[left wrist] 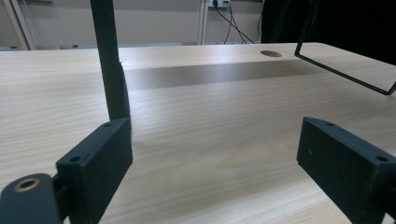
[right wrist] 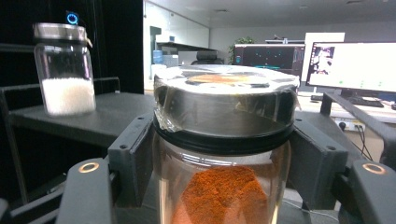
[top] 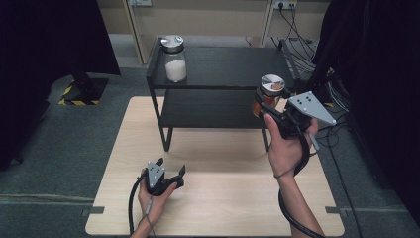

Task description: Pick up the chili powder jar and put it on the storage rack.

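R gripper pinches the jar of orange powder just under its metal lid, held at the rack's top-shelf edge, front right. Judging by that, keep it upright, clear the lip, set it down well apart from the white-powder jar. L gripper rests on the table, jaws spread, nothing betw them. Jar base is cut off in the right gripper view, so shelf clearance is hard to judge

- This looks like a lab or office room.
- Computer screens glow at the upper right of the right gripper view.
- Black curtains hang at the upper left of the high view.
- Cables and wall sockets sit at the top right.
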`<state>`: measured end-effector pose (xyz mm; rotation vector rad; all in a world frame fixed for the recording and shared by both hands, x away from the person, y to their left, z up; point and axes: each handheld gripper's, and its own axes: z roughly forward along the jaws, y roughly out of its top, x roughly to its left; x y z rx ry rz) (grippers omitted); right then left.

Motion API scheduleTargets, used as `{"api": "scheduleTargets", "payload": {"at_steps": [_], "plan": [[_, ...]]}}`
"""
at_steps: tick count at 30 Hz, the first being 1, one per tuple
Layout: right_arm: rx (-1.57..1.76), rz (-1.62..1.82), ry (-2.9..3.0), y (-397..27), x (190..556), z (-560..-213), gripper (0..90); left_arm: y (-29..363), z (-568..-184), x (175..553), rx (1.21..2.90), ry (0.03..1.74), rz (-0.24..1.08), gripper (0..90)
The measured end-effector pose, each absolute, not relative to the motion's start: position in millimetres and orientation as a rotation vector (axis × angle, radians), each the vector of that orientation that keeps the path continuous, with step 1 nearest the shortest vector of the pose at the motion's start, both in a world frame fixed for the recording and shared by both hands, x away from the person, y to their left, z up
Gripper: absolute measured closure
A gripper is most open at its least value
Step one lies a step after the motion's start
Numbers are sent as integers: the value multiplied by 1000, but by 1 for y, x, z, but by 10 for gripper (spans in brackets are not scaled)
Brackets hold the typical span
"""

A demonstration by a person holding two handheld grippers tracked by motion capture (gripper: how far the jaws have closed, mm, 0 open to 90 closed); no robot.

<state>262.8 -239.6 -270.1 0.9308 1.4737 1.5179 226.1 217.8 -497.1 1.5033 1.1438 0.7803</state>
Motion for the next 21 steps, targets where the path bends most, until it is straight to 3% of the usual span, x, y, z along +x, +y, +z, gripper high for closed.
{"api": "scheduleTargets", "payload": {"at_steps": [21], "plan": [[952, 1542, 1447, -235, 285, -229, 323, 218, -498, 226, 1499, 1142, 779, 102]]}}
